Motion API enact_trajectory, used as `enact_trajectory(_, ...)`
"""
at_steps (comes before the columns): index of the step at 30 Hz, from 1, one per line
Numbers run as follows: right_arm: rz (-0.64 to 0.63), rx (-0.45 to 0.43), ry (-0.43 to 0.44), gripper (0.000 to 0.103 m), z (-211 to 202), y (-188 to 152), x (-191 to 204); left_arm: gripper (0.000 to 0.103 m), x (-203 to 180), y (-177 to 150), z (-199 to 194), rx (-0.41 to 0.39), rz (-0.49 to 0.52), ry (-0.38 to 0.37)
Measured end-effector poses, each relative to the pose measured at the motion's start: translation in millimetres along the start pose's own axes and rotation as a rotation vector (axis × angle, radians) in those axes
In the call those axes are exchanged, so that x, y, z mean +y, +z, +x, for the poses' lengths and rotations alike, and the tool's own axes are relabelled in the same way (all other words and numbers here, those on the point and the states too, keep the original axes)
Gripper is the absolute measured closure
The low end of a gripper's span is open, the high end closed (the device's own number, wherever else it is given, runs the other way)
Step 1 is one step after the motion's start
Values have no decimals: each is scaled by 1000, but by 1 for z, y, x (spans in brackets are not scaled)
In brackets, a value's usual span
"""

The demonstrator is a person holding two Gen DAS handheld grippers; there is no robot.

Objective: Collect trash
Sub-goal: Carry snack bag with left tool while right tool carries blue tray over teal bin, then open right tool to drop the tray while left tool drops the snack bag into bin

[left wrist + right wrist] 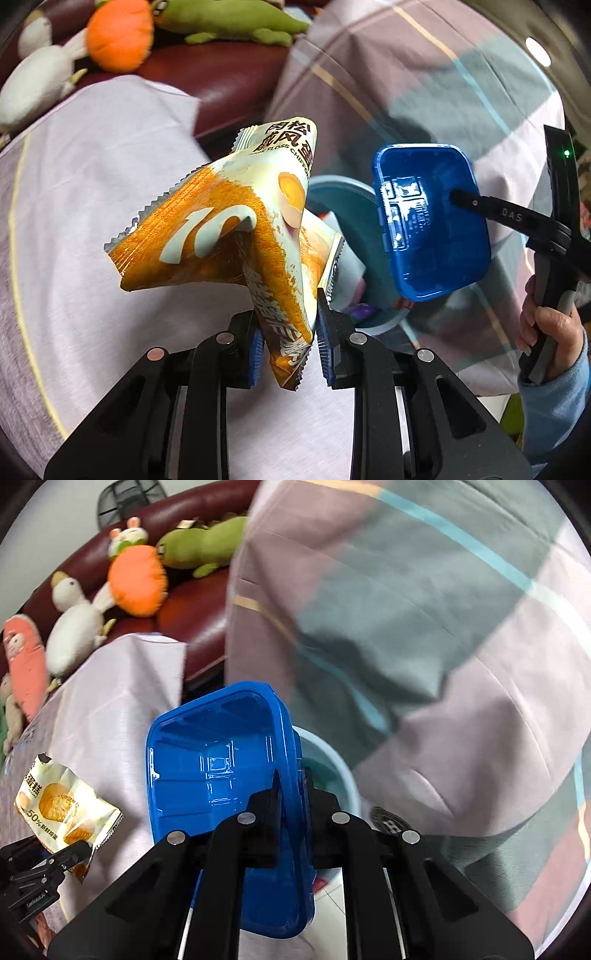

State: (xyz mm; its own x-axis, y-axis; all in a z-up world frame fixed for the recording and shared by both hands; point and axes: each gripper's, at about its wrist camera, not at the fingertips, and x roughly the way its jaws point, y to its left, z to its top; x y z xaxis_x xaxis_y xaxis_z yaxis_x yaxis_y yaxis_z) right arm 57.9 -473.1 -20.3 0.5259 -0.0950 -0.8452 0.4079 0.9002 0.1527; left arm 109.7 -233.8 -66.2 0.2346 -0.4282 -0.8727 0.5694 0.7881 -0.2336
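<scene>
Two grippers are squeezing trash: the left gripper (290,343) is pinching a crinkly orange snack wrapper (236,236), and the right gripper (293,805) is pinching a shiny blue plastic tray (221,760). Both are hiding most of the pale blue round bin (332,768), whose rim is peeking out beside the checked cloth (461,664).

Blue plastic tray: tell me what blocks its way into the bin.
Nothing visible. The blue plastic tray, pinched by the right gripper, hangs beside the pale blue round bin's open mouth.

Glossy printed foil wrapper (229,236) at 9 o'clock of the shiny blue plastic tray (430,221); matt woven cloth (74,221) beneath.
</scene>
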Motion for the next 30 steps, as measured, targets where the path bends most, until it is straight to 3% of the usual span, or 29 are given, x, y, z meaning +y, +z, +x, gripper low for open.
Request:
enact_trajectory(8, 36, 52, 56, 78, 24, -5, -24, 78, -22, 8, 26, 50, 39, -4)
enact_trajectory(14, 66, 53, 81, 59, 29, -3, -33, 78, -31, 12, 41, 82, 57, 3)
enact_trajectory(16, 77, 52, 88, 47, 28, -3, -37, 78, -33, 13, 45, 90, 60, 2)
enact_trajectory(21, 94, 40, 93, 36, 24, -3, -44, 78, -40, 15, 55, 109, 82, 7)
enact_trajectory(25, 84, 25, 81, 30, 19, -2, -45, 77, -47, 17, 61, 115, 98, 11)
enact_trajectory(30, 74, 29, 73, 30, 19, -1, -43, 77, -52, 19, 67, 125, 114, 12)
